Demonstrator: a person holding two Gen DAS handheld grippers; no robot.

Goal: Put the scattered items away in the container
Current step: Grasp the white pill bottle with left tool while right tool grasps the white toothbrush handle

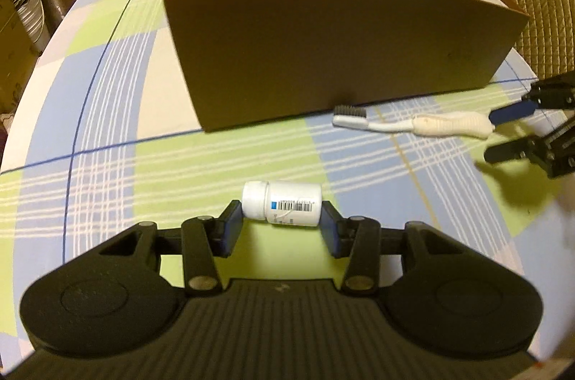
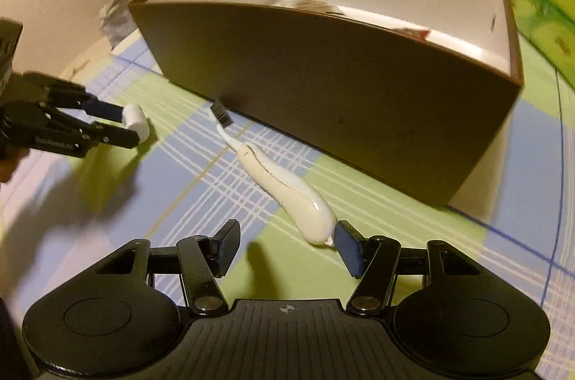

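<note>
Two loose items remain on the table (image 1: 107, 114), both on the near side of the container (image 1: 323, 56).

Item one: pill bottle (image 1: 282, 204), white, squat, lying on its side, cap to the left, barcode label facing up. It sits between the pads of the left gripper (image 1: 280, 221), which presses on cap and base; the bottle appears gripped end to end while resting on the checked cloth.

Item two: toothbrush (image 2: 280, 186), cream handle with a thick bulbous grip, thin white neck, dark bristles pointing toward the container's near wall. Right gripper (image 2: 287, 245) stands half open at the butt end of the handle; its right pad touches or nearly touches the tip, the left pad is well clear. Nothing held there.

Container: brown card box, white inside, open top, tall walls, some packets already in it.

Handling note, as judgement: an end-to-end hold on a round bottle may slip, so lift it straight and clear the high rim before release. The right gripper should centre over the thick handle before closing, since the smooth taper could squirt out sideways.
</note>
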